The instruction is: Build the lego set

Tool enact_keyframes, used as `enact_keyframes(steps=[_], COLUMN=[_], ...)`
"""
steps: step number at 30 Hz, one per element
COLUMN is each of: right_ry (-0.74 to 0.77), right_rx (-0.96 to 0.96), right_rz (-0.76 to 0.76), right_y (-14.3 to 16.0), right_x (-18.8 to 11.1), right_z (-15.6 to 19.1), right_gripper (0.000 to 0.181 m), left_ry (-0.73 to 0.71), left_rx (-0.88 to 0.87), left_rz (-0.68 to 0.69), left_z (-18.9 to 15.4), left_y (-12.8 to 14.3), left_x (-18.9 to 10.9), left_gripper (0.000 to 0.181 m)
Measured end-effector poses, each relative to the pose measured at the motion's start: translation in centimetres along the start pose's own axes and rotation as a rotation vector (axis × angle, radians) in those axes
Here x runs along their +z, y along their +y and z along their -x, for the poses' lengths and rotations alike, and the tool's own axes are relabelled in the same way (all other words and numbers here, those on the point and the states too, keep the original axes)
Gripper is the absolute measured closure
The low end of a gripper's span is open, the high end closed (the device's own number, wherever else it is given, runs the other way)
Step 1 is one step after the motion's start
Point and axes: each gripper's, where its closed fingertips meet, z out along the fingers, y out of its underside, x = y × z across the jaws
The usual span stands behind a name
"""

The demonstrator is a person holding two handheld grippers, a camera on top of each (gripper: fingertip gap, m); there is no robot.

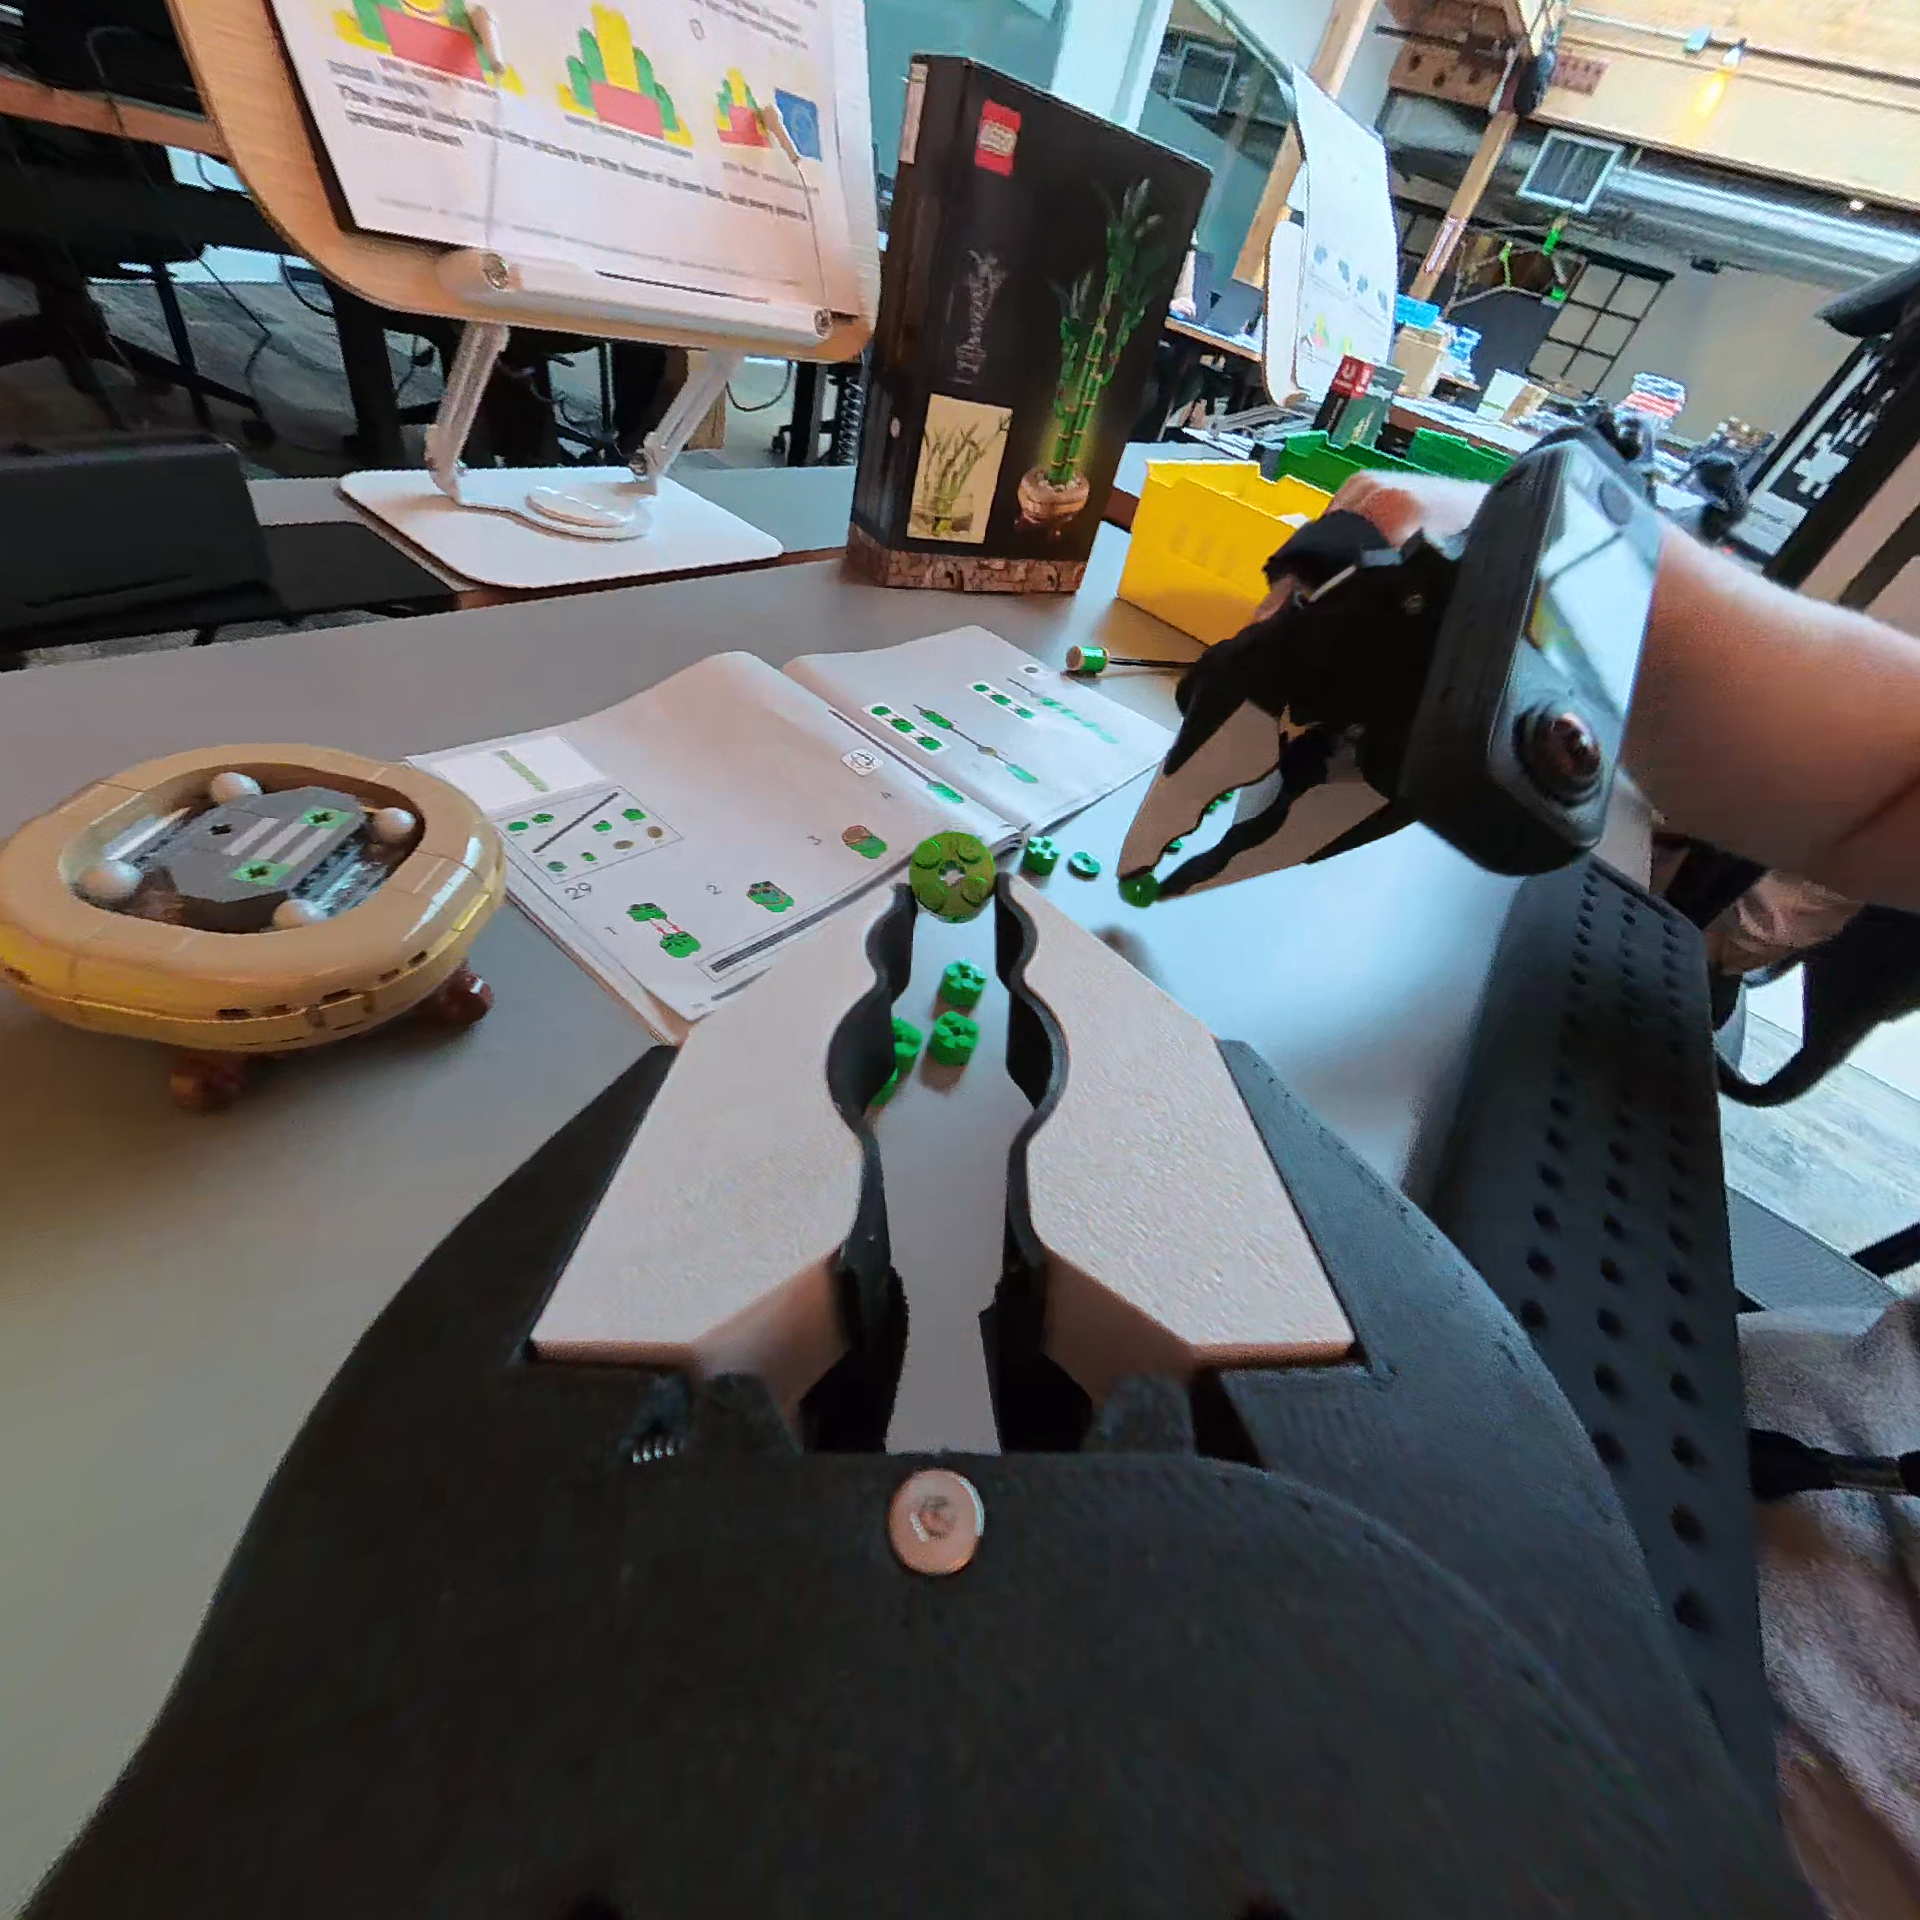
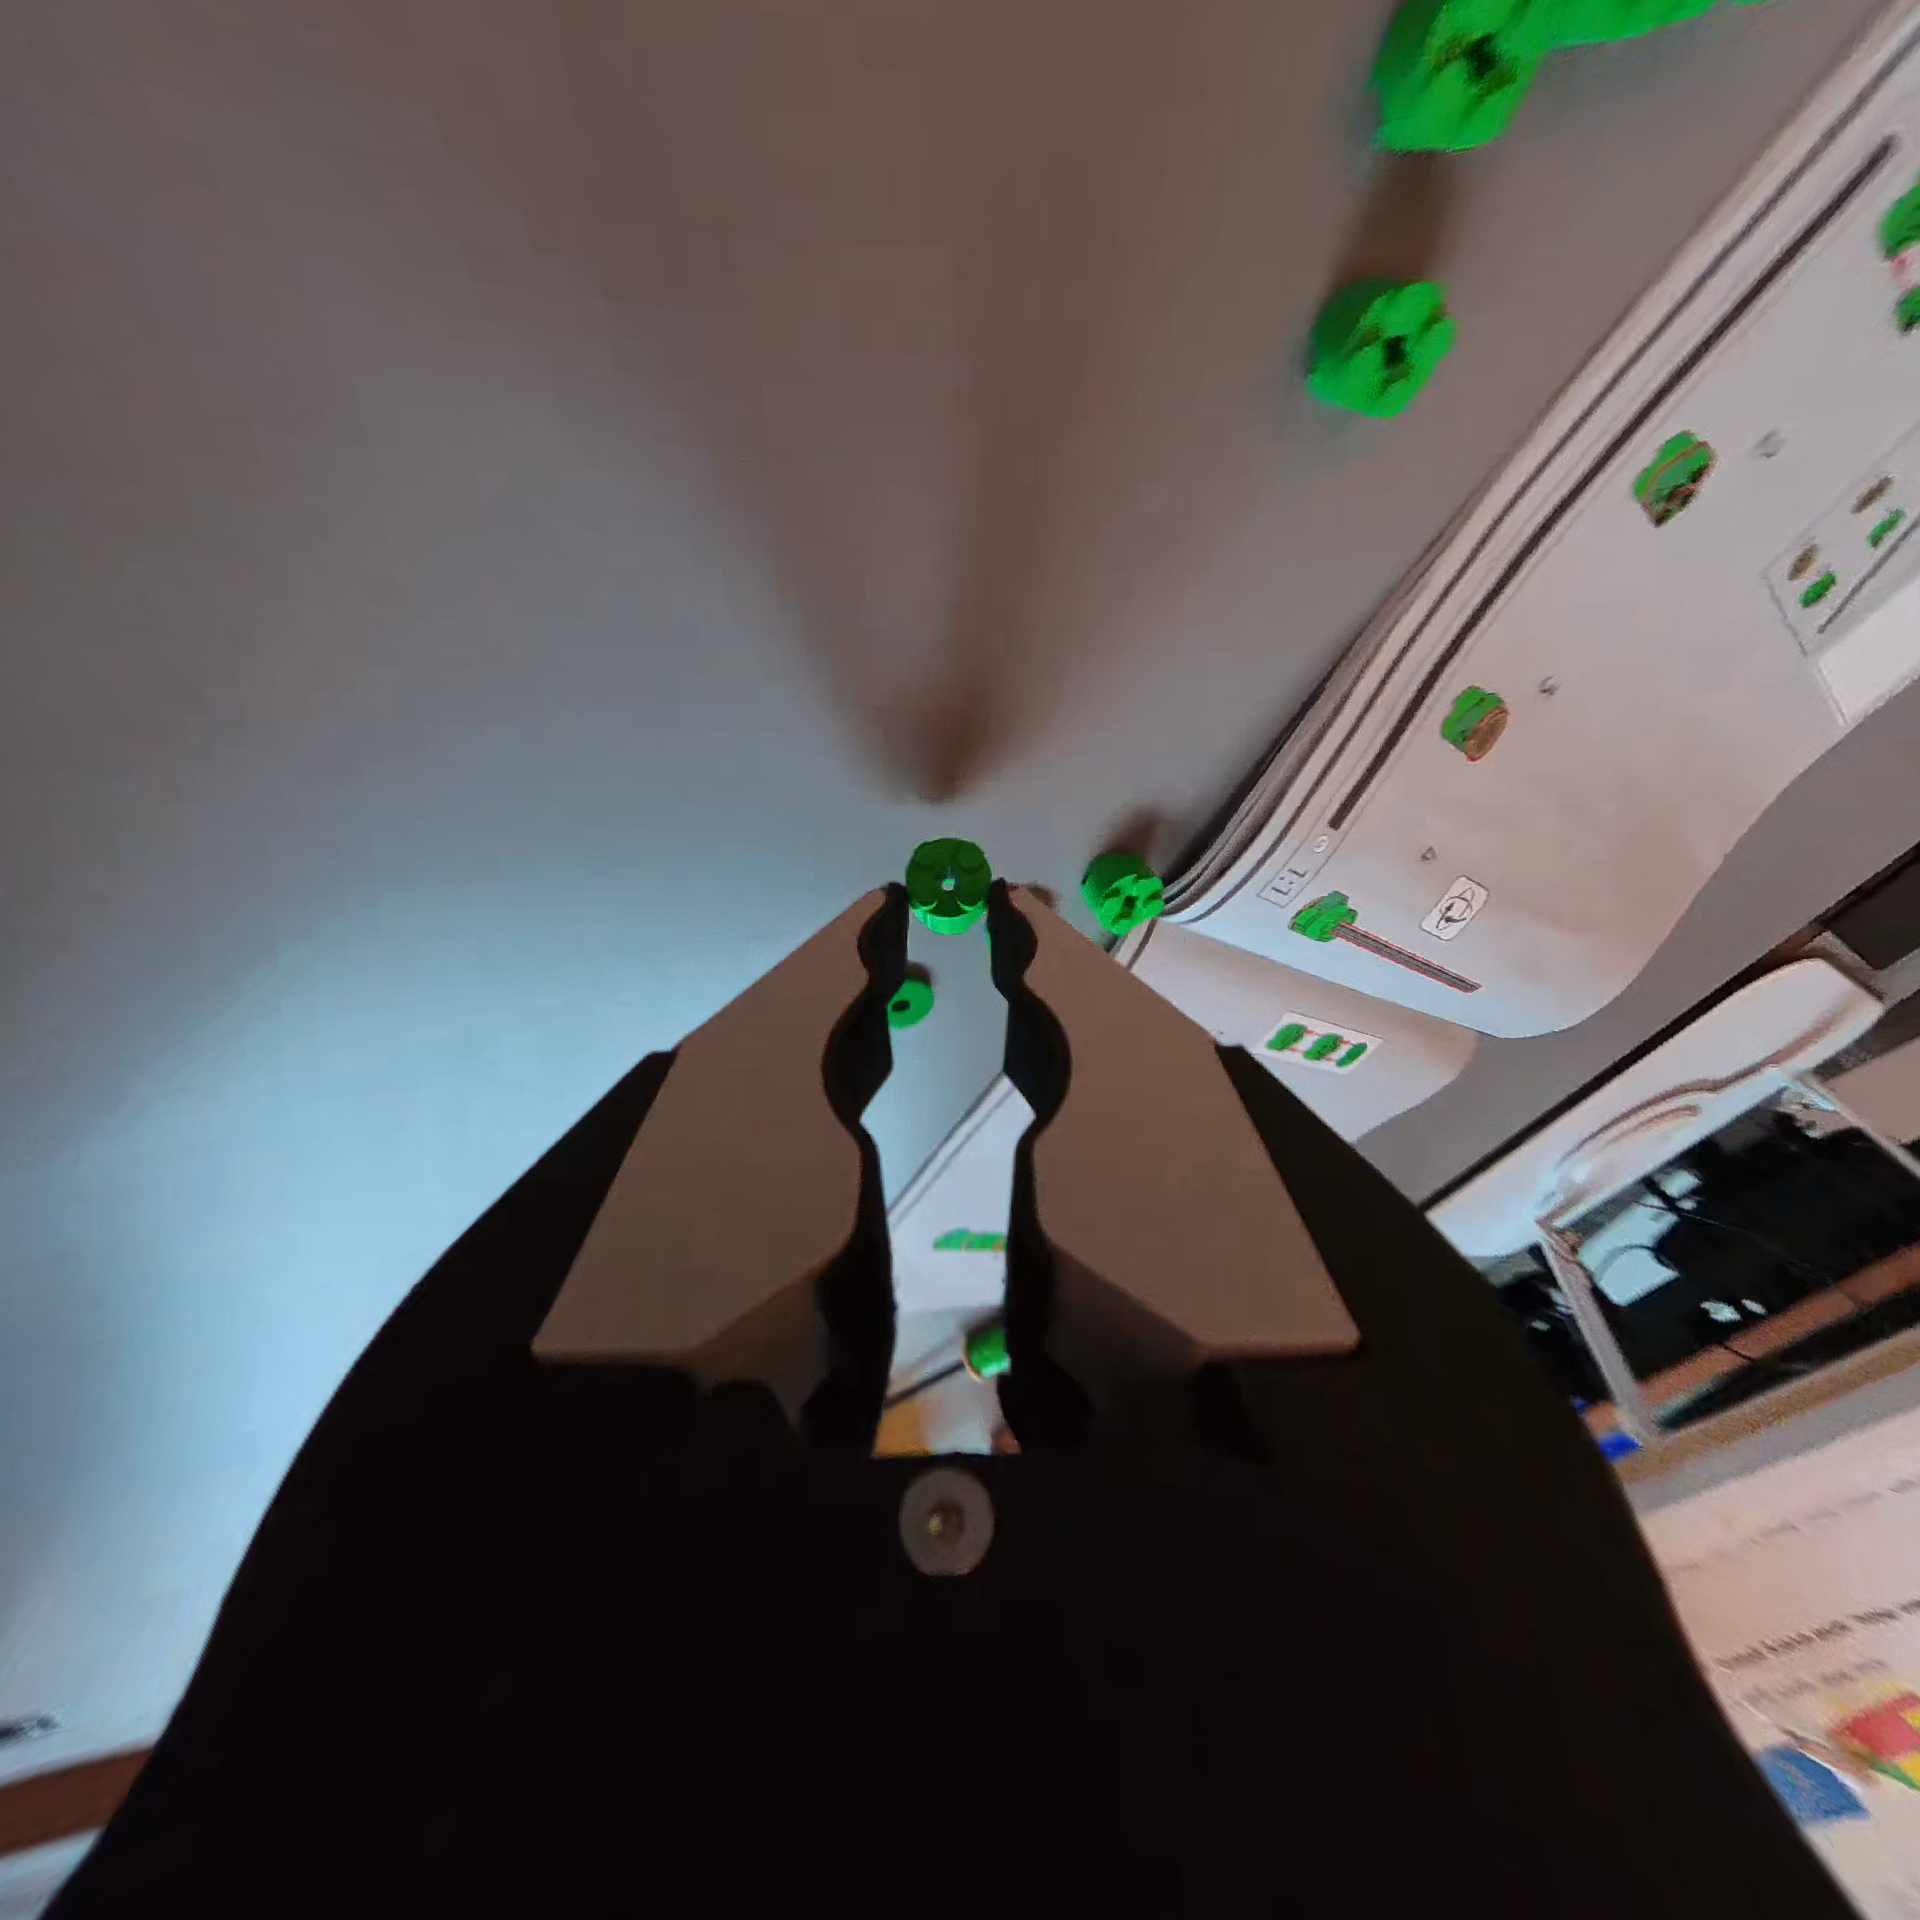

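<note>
My left gripper is shut on a lime-green round plate, held above the table. My right gripper is shut on a small bright-green round piece, close over the table; in the left wrist view it shows at right with that piece at its tips. Several loose green round bricks lie on the grey table under my left fingers. More lie by the booklet. The open instruction booklet lies ahead. A tan round pot base stands at left.
The dark set box stands at the back, with a yellow bin to its right and a white stand with a printed sheet to its left. A black rod with a green piece lies near the bin. A black perforated chair back is at right. The gap from one gripper's tips to the other's is roughly 20 cm. The tan round pot base lies some 15 cm from my left tips, 30 cm from my right tips.
</note>
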Motion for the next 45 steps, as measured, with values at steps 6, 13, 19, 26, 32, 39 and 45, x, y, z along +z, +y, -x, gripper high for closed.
enact_keyframes(steps=[6,13,19,26,32,39,45], right_ry=[0.07,0.071,0.033,0.024,-0.088,-0.082,-0.077], right_rx=[-0.18,-0.307,-0.309,-0.182,0.138,0.289,0.659], right_rz=[0.174,0.328,0.327,0.207,-0.338,-0.415,-0.674], right_y=[0.5,0.7,0.2,0.0,0.1,2.3,1.8], right_x=[-0.1,0.0,0.5,-0.5,-4.8,-1.7,-0.6], right_z=[0.0,0.5,1.6,1.3,1.4,1.5,1.4], right_gripper=[0.166,0.166,0.165,0.152,0.146,0.148,0.151], left_ry=[-0.021,-0.05,-0.041,-0.037,-0.024,-0.034,-0.042], left_rx=[0.067,0.1,0.074,0.058,0.045,0.043,0.025], left_rz=[0.014,0.038,0.028,0.024,0.021,0.036,0.03], left_z=[-0.5,-0.4,-0.2,-0.1,-0.2,0.0,0.4], left_y=[0.4,0.7,0.6,0.6,0.6,1.0,0.9], left_x=[0.2,0.3,0.1,-0.1,-0.1,0.0,-0.1], left_gripper=[0.168,0.169,0.169,0.169,0.169,0.168,0.169])
